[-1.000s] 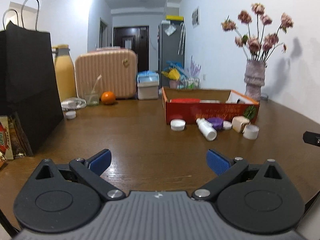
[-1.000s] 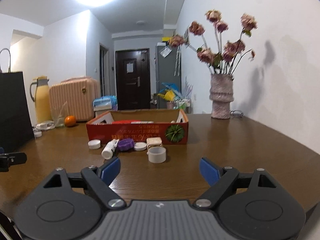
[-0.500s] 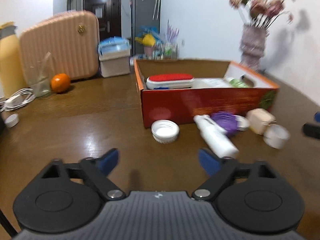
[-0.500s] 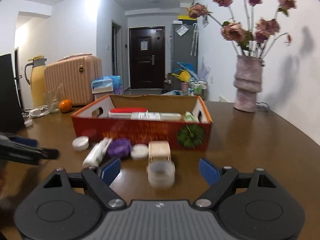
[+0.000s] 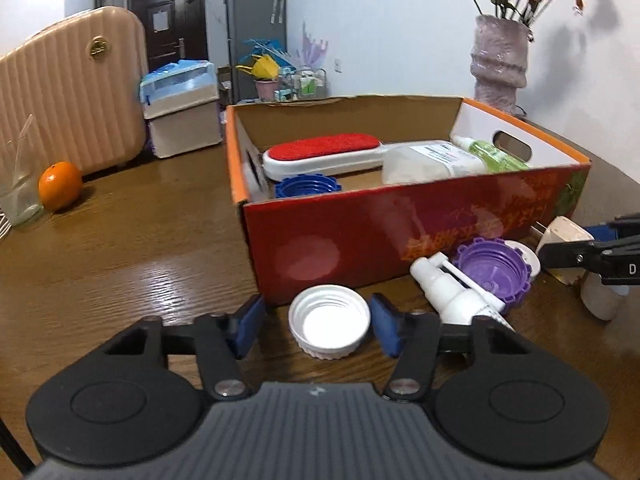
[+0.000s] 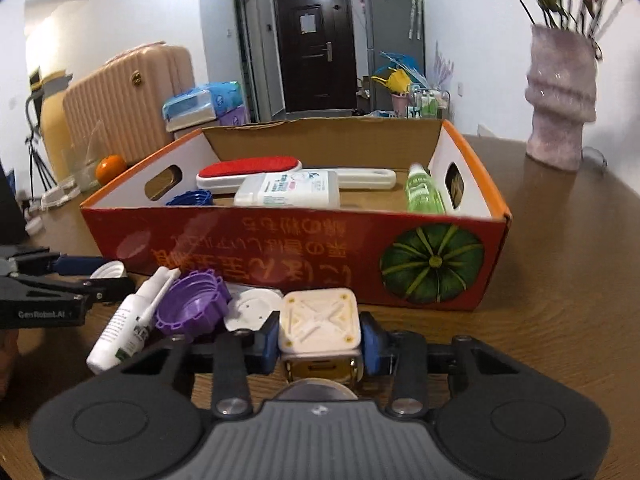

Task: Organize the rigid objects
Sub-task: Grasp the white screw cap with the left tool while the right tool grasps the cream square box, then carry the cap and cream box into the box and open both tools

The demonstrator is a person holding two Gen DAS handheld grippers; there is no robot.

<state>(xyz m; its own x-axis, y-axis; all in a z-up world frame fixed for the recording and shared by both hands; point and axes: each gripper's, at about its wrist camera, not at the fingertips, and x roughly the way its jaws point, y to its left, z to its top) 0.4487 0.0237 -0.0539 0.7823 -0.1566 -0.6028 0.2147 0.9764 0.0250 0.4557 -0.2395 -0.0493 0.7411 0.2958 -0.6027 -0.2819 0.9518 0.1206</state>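
Brown wood grain is shown by the table [image 5: 120,264], which fills the lower half of both views. At centre frame the red cardboard box [image 5: 400,232] is set with its long axis running left to right and its open top upward. Inside it, the red-topped brush [image 5: 320,152] is laid along that same axis, with the clear bottle [image 5: 424,160] and the green bottle [image 5: 496,156] on their sides to its right and the blue cap [image 5: 304,188] at the box's left end.

Against the box's front wall, the white spray bottle [image 5: 452,292] is laid flat with its nozzle toward the box and its base toward the lower right. The purple cap [image 5: 492,268] is seen just beside it, opening upward.

The left gripper [image 5: 318,322] is angled down at the table, and its jaws are closing around the white cap [image 5: 329,322], which rests open side up; the right pad is at the rim, while a gap is left at the left pad.

In the right wrist view, the right gripper [image 6: 320,338] is likewise tilted downward, its jaws closing, and the cream cube [image 6: 320,324] is pinched between both blue pads at lower centre.
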